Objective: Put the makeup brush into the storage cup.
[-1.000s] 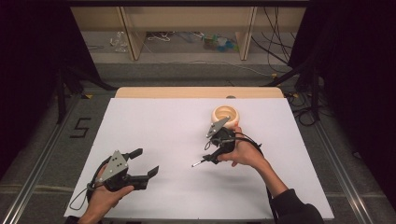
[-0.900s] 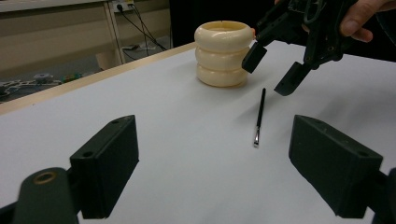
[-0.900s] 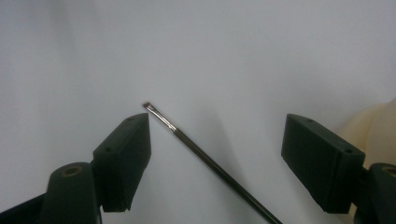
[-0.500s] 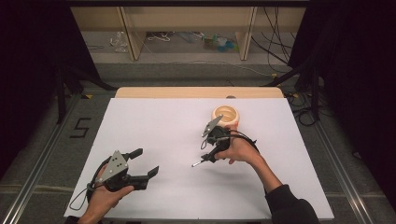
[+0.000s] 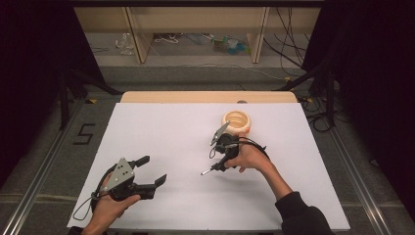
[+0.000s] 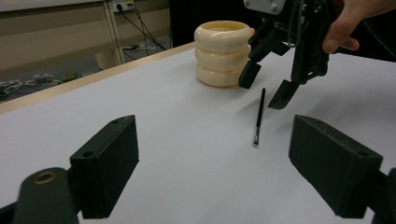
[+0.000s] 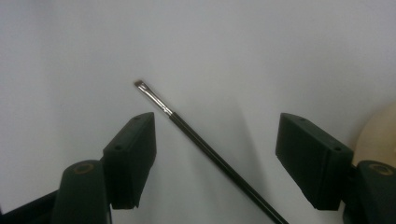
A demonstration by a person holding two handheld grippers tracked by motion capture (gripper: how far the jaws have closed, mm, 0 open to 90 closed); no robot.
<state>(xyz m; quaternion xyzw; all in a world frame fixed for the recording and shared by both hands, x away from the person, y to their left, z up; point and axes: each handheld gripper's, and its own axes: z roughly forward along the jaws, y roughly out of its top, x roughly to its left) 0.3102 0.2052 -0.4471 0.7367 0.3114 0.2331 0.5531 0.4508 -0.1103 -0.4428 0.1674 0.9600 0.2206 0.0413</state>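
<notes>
Left gripper (image 5: 147, 180) rests at the near left of the white table (image 5: 161, 127), jaws wide apart and empty, evidently parked in reserve. Right gripper (image 6: 268, 88) hovers over the brush (image 6: 259, 116), jaws apart and just narrowing, straddling the untouched handle, apparently to pick it up. The brush lies flat, bristles toward the person, handle toward the cream ringed holder (image 6: 223, 53).

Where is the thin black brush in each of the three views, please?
High view: the brush lies on the white table, just left of the right hand.
Left gripper view: right of centre, before the cream ring stack.
Right gripper view: centre, slanting between the jaws.
Shared landmark: the cream ring stack.
</notes>
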